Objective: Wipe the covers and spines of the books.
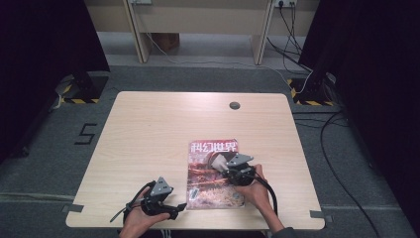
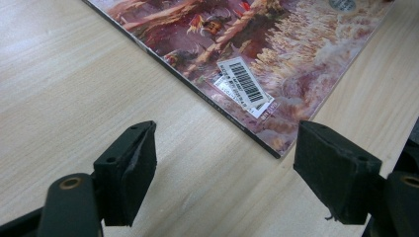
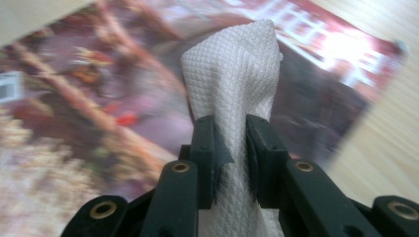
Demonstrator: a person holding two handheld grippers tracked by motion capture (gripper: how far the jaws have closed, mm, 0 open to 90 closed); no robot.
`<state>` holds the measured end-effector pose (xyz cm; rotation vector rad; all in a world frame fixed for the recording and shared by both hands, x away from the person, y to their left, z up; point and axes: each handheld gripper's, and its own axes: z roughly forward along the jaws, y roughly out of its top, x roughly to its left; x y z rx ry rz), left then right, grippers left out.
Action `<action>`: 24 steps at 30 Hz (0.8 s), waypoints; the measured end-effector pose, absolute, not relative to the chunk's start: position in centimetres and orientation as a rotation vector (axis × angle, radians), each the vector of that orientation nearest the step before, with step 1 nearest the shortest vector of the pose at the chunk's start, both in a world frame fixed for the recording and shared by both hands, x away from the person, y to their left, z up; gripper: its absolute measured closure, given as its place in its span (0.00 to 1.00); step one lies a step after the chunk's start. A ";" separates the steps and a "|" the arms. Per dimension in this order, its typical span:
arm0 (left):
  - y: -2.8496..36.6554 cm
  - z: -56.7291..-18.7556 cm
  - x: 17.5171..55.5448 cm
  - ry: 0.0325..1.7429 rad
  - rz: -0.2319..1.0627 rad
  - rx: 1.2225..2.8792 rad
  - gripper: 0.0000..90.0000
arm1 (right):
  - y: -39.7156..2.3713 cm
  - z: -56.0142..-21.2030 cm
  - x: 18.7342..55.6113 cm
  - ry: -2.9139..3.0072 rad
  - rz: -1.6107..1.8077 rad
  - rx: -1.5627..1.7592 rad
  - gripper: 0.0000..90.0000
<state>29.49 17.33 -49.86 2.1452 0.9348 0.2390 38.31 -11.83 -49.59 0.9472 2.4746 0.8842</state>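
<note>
Right gripper [image 3: 230, 148] is pinching a white, diamond-embossed paper towel [image 3: 232, 69] between its jaws, wad sticking out past the tips. In the high view the right gripper [image 1: 229, 166] sits over the upper middle of the magazine [image 1: 210, 191], towel [image 1: 218, 161] at its front, low over the cover. Looks like a wipe of the magazine cover.

Left gripper [image 2: 225, 170] has its jaws spread wide, nothing between them, just bare table [image 2: 64, 89]. The magazine's near corner [image 2: 276, 148] lies just ahead of the tips, closer to the jaw on the right of that view. In the high view the left gripper [image 1: 171, 208] is just beside the magazine's lower left corner, tips pointing at it.

To do the wipe well, my read: keep the towel pressed flat on the cover, drag in even strokes, don't loosen the pinch or the wad slips out. The glossy magazine will likely slide on the wood, so the left gripper should pin the near corner or brace the spine edge.

Writing: big white Chinese title 科幻世界 [image 1: 214, 146] across a red band at the top of the cover. White barcode sticker [image 2: 244, 81] near the lower corner, its digits too small to read. Spine text unreadable.
</note>
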 end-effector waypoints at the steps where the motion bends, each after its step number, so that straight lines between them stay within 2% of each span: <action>1: 17.3 -49.9 29.5 0.936 0.239 2.144 0.27 | -11.3 -49.6 38.1 2.480 0.882 0.930 0.84; 14: 17.3 -50.0 29.5 0.933 0.228 2.161 0.26 | -6.9 -49.8 35.6 2.579 0.950 0.779 0.84; 24: 18.7 -49.5 30.1 0.987 0.258 2.116 0.25 | -4.7 -49.8 33.7 2.646 0.991 0.684 0.84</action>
